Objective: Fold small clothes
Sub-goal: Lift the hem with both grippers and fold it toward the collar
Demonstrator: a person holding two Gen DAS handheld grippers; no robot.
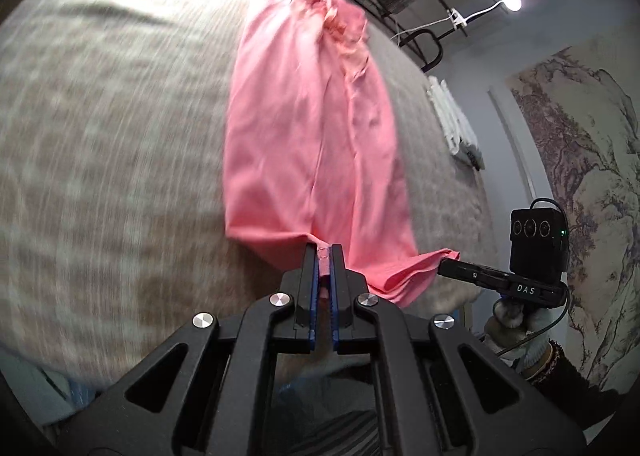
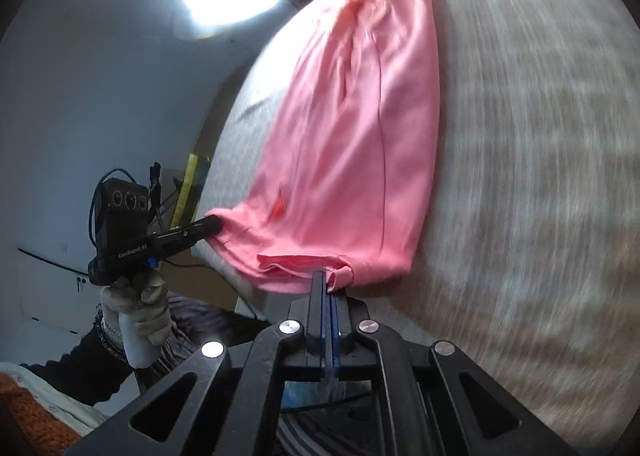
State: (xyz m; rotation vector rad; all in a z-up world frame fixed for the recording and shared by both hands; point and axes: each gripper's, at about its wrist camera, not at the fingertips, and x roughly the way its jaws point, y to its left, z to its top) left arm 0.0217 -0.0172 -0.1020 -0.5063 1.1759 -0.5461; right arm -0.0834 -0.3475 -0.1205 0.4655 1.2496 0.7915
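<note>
i've got the left tongs (image 1: 325,250) and right tongs (image 2: 325,280) each clenched on the near hem of the pink garment (image 1: 308,128), stretched across the grey surface (image 1: 112,116).

My left gripper (image 1: 325,252) points downward, jaws clamped on the near hem of the pink garment (image 1: 304,128). My right gripper (image 2: 326,280) also tilts down, jaws pinched on the hem's other corner. Left hand (image 2: 136,304), gloved, wraps its handle, dark sleeve behind. Right hand (image 1: 516,320), gloved too, grips its handle from below.
</note>
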